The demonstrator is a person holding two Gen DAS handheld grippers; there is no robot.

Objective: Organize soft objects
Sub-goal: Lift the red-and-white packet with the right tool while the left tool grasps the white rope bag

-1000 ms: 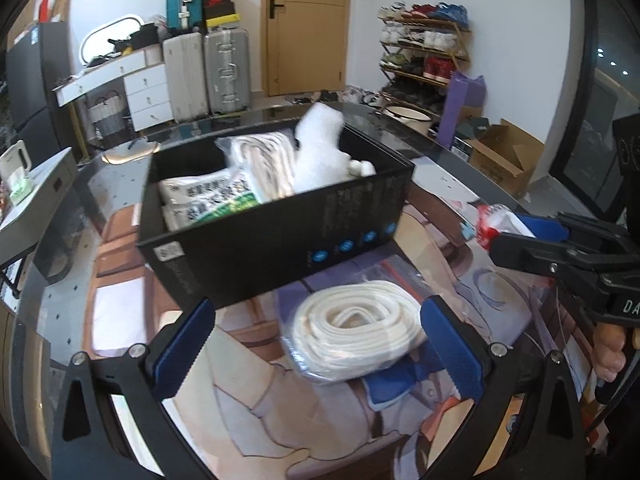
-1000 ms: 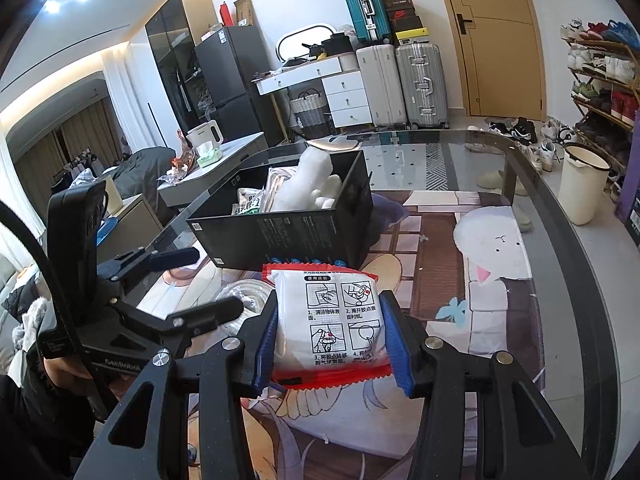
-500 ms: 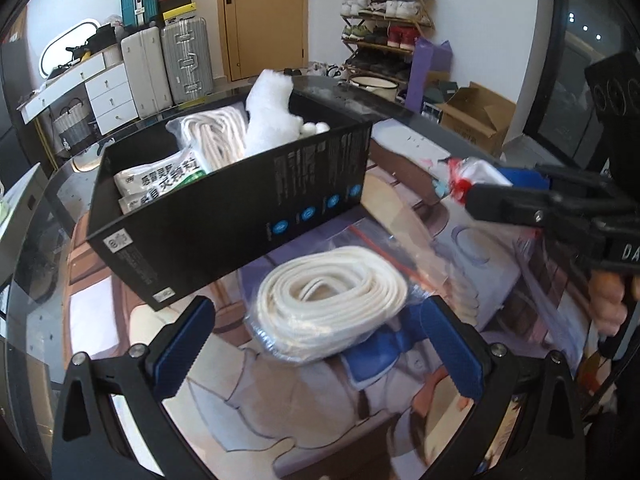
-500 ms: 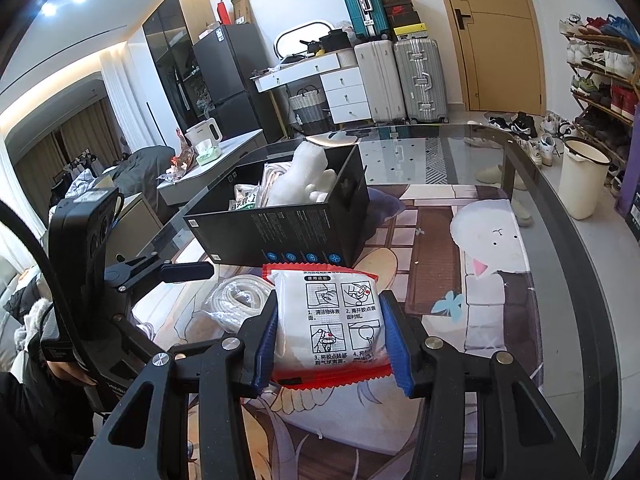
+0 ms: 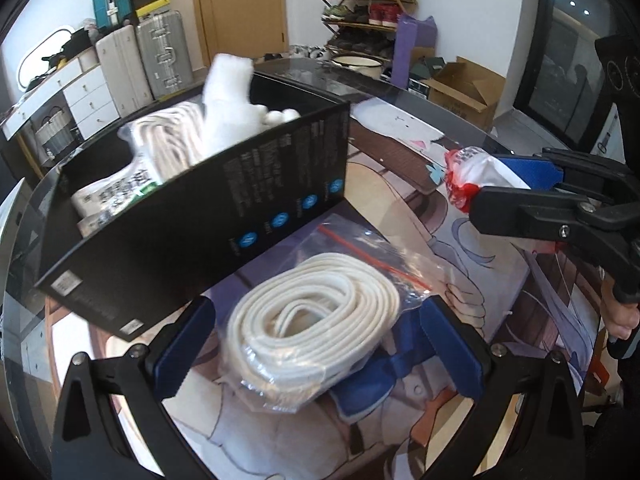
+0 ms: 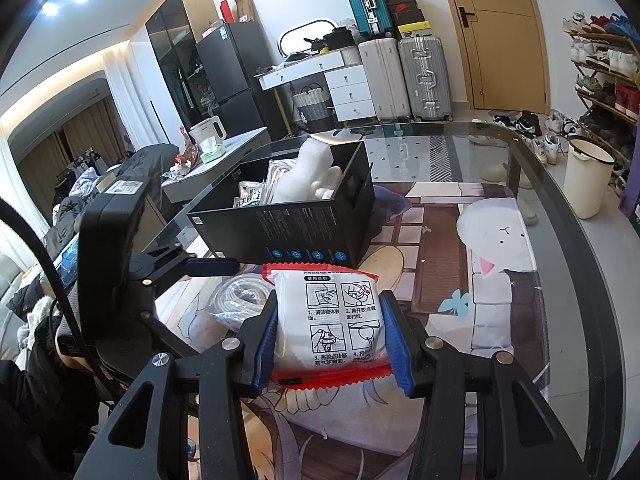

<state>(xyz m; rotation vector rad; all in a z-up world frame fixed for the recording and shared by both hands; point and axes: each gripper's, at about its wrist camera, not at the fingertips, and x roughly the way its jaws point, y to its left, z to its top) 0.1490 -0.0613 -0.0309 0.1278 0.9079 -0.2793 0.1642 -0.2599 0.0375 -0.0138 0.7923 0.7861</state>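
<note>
A clear bag of coiled white rope [image 5: 316, 320] lies on the printed mat just in front of the black box [image 5: 224, 204]. My left gripper [image 5: 320, 344] is open and straddles the bag, its blue pads clear of it on both sides. My right gripper [image 6: 332, 340] is shut on a white packet with red edges [image 6: 340, 320], held above the mat near the box [image 6: 304, 236]. The packet [image 5: 476, 176] and the right gripper [image 5: 532, 200] also show at the right of the left wrist view. Inside the box are another rope bag [image 5: 168, 140], a fluffy white item [image 5: 232, 108] and a printed packet [image 5: 112, 196].
The glass table's curved edge [image 6: 580, 240] runs along the right. A cream bucket [image 6: 588, 176] and a shoe rack [image 6: 604, 72] stand on the floor beyond it. Suitcases [image 6: 404, 76] and a white dresser [image 6: 340, 84] stand at the far wall. A person's hand [image 5: 624, 316] holds the right gripper's handle.
My left gripper has rolled and moved closer over the rope bag, which now sits lower between its pads. The right gripper and its packet have stayed still.
</note>
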